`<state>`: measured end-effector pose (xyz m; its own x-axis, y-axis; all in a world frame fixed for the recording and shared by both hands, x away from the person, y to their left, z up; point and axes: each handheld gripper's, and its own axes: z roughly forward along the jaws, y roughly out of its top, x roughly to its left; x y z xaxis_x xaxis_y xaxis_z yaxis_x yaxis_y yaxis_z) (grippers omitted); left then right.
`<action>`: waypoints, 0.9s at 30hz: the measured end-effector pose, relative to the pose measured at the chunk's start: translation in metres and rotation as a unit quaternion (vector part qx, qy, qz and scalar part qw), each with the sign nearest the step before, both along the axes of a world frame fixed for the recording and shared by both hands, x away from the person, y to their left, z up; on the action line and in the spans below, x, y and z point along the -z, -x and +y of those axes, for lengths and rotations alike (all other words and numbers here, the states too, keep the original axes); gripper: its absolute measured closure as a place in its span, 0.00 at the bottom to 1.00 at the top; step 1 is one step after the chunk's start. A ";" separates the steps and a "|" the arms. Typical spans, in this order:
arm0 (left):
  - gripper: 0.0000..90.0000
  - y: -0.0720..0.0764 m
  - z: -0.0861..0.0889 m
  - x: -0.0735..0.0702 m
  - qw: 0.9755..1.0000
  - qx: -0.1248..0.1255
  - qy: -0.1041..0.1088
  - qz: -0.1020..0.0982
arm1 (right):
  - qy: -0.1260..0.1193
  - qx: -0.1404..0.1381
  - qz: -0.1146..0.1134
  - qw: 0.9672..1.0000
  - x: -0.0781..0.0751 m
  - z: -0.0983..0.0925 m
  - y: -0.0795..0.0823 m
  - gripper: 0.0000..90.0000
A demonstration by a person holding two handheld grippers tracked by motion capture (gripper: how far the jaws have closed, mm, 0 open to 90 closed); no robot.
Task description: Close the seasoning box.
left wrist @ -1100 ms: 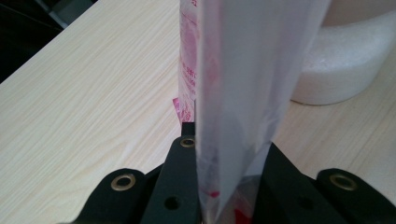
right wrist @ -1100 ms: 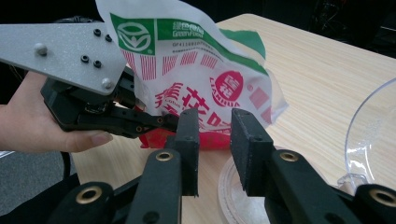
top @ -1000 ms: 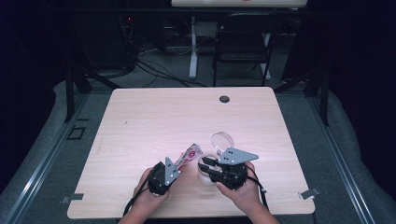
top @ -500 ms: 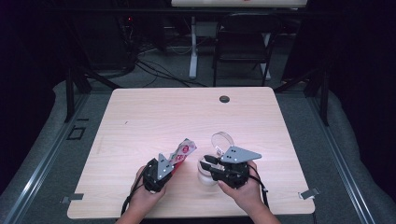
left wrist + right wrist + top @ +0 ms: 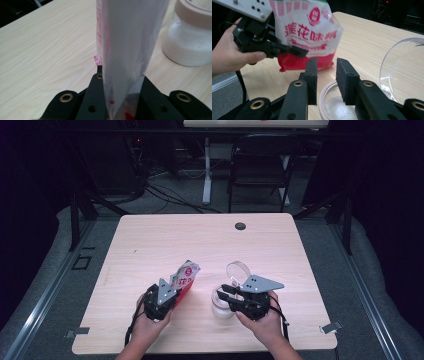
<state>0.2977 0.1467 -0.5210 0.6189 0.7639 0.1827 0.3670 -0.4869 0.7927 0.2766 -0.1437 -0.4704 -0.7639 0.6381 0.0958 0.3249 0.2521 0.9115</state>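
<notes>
A pale wooden table (image 5: 150,250) is carrying a small clear jar (image 5: 222,306) of white grains at about five o'clock and showing a dark round grommet (image 5: 240,226) at twelve.

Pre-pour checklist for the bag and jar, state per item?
1. Left gripper clamped on the red and white bag: ok.
2. Jar upright on the table, mouth open: ok.
3. Clear lid off the jar, beside it: ok.
4. Right gripper steadying the jar: not ok, jaws stand apart above the rim.
5. Bag over the jar mouth: not ok, it is off to one side.
6. Bag top cut open: cannot tell.
</notes>
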 end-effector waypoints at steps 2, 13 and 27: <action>1.00 -0.001 0.005 -0.005 1.000 -0.006 0.006 -0.007 | -0.002 0.002 -0.002 1.000 0.000 -0.001 0.000 0.79; 1.00 -0.008 0.037 -0.016 0.999 -0.045 0.006 -0.018 | -0.002 0.008 -0.001 1.000 -0.001 -0.005 -0.001 0.79; 1.00 -0.015 0.075 -0.004 0.994 -0.111 0.001 -0.009 | -0.004 0.010 0.000 1.000 0.000 -0.005 -0.002 0.79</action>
<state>0.3123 0.2219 -0.5171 0.4324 0.8813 0.1908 0.4502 -0.3943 0.8012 0.2785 -0.1485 -0.4705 -0.7514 0.6520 0.1010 0.3305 0.2394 0.9130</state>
